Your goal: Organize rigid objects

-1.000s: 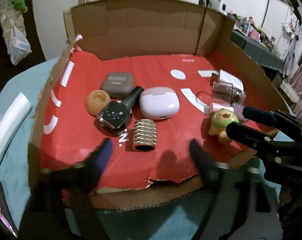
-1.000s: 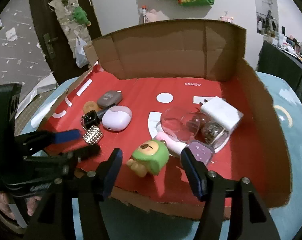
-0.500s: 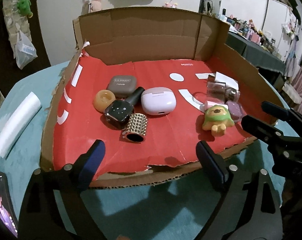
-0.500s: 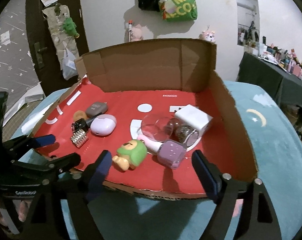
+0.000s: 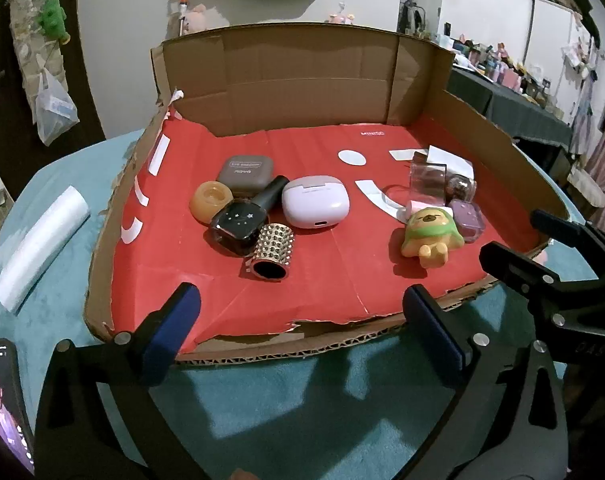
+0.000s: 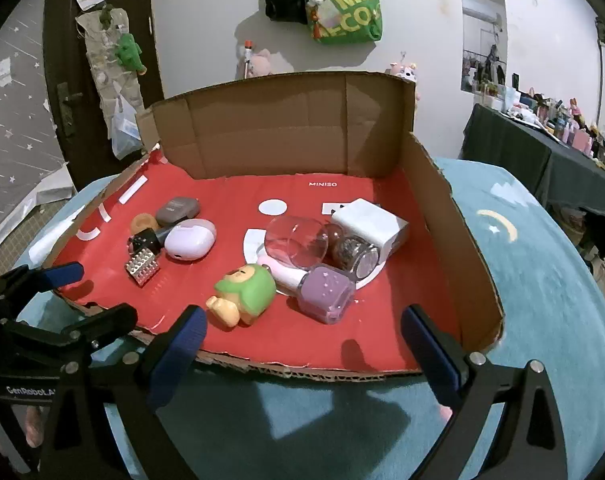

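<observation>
While both grippers gape empty at the tray's (image 5: 514,160) near edge, their jaws have just been opening. Toy (image 6: 244,294) lies just ahead of the right gripper (image 6: 302,334), nearer than the left gripper (image 5: 302,312).

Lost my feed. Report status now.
Left gripper and right gripper open, empty, jaws just opened. Items grouped in cardboard tray. Nothing in the way.

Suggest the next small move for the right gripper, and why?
Probably ease the right gripper forward and down over the green-hooded figurine. Its jaws have just been opening, stand wide with nothing between them, and hang at the cardboard tray's near edge. The figurine lies nearest, apart from the purple bottle, so the fingers have room. The left gripper is also open and empty.
</observation>
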`<state>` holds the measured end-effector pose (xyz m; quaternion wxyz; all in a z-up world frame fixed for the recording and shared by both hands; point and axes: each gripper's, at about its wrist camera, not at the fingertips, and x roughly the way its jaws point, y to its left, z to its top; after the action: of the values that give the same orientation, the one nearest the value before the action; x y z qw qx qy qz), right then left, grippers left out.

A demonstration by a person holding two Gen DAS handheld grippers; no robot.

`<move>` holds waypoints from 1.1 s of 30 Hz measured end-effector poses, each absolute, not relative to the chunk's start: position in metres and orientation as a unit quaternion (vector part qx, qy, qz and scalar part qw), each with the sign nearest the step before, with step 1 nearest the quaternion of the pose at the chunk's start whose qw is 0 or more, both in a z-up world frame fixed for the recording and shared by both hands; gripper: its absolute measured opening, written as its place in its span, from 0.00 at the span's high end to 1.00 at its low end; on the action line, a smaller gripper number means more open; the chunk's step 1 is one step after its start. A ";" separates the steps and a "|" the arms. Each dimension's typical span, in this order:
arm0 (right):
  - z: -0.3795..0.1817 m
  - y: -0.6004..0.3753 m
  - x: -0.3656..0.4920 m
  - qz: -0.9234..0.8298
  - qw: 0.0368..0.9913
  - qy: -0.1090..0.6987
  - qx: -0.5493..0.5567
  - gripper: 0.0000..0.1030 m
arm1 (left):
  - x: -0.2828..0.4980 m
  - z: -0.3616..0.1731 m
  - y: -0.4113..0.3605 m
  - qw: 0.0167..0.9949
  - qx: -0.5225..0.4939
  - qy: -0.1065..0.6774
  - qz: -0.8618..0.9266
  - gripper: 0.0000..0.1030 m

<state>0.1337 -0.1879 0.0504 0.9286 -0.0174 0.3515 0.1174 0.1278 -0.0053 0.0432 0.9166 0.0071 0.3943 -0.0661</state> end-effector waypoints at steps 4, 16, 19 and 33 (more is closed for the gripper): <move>0.047 -0.188 0.135 0.116 0.925 0.361 -0.014 0.03 | 0.128 0.043 -0.004 0.916 0.005 0.395 -0.066 0.00; 0.044 -0.189 0.135 0.117 0.923 0.368 -0.011 0.03 | 0.130 0.042 -0.003 0.916 0.003 0.396 -0.066 0.00; 0.044 -0.189 0.135 0.117 0.922 0.368 -0.011 0.03 | 0.130 0.041 -0.003 0.916 0.005 0.395 -0.065 0.00; 0.043 -0.188 0.135 0.116 0.923 0.368 -0.012 0.03 | 0.130 0.041 -0.003 0.916 0.003 0.396 -0.066 0.00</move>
<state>0.1346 -0.1885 0.0427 0.9226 -0.0122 0.3678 0.1155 0.1301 -0.0027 0.0411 0.9161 0.0032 0.3956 -0.0658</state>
